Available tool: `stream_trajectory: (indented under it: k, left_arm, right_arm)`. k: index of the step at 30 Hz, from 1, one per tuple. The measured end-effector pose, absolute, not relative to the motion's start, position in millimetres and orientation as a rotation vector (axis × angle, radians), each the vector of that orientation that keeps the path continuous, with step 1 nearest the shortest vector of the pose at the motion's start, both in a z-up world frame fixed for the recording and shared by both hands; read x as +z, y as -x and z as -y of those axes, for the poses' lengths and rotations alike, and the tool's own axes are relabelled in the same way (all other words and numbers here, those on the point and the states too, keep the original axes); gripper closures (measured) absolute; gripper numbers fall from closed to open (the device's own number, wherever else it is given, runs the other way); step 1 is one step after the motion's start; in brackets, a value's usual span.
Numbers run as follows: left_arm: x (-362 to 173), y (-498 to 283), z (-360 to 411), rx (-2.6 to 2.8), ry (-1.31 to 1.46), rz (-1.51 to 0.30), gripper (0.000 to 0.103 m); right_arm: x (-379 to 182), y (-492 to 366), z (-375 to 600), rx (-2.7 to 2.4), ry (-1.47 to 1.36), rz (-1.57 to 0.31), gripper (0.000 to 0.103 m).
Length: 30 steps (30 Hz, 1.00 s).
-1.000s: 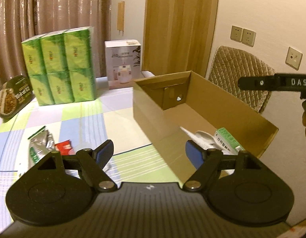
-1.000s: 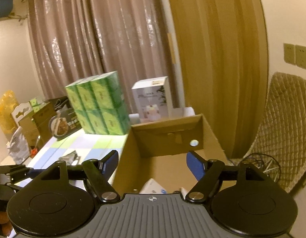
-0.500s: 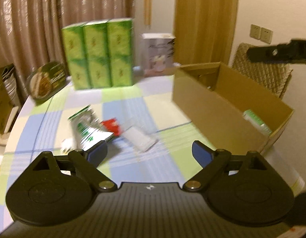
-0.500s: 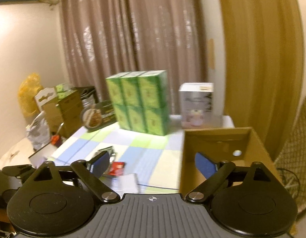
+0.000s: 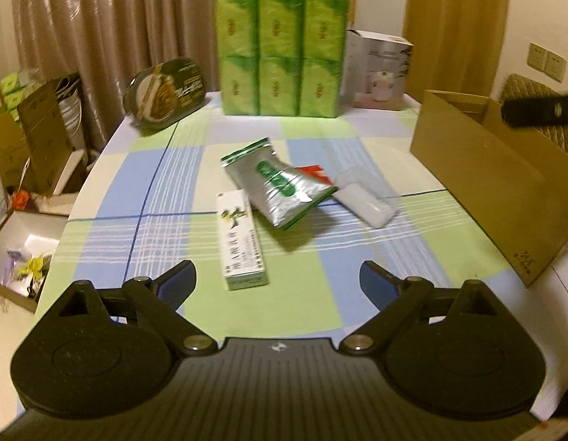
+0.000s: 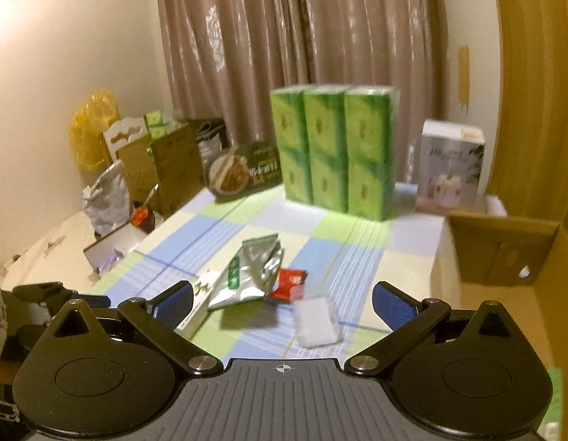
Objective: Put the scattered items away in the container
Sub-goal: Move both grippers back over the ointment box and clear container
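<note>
your left gripper released, empty, lined up on carton | right gripper released, empty | cardboard box at table's right edge

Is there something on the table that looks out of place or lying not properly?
Yes. The crumpled silver foil pouch with green label lies tilted, overlapping the small red packet. The white-green carton and clear plastic packet lie loose beside it at odd angles, all outside the brown cardboard box.
</note>
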<state>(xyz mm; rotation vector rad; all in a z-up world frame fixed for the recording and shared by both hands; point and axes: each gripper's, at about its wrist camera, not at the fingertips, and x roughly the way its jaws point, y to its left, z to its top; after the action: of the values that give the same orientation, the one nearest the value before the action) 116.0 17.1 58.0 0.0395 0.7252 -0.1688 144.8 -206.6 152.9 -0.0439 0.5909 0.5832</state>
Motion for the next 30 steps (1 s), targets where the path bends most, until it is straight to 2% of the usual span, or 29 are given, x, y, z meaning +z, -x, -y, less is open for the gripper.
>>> stream_trajectory:
  k: [18,20,22,25,30]
  left_arm:
    - [18.4,-177.3,-39.1,-0.136,0.031,-0.804,0.011]
    - [14.7,-187.2,-38.1,-0.136,0.033,-0.813,0.014]
    - [11.7,-194.7,-38.0,-0.137,0.030,-0.821,0.014]
    - [6.7,-204.3,-38.6,-0.126,0.020,-0.835,0.016]
    - [-2.2,-216.4,-38.7,-0.127,0.007,-0.860,0.023]
  right_arm:
    - [77.5,-195.8,188.9,0.542,0.076,-0.749,0.003]
    - [69.9,-206.7,188.7,0.532,0.073,-0.773,0.004]
    - [63.7,-215.9,186.8,0.528,0.086,-0.786,0.011]
    - [54.3,-227.0,182.1,0.534,0.123,-0.795,0.014]
    - [37.7,-242.0,174.8,0.559,0.157,-0.833,0.017]
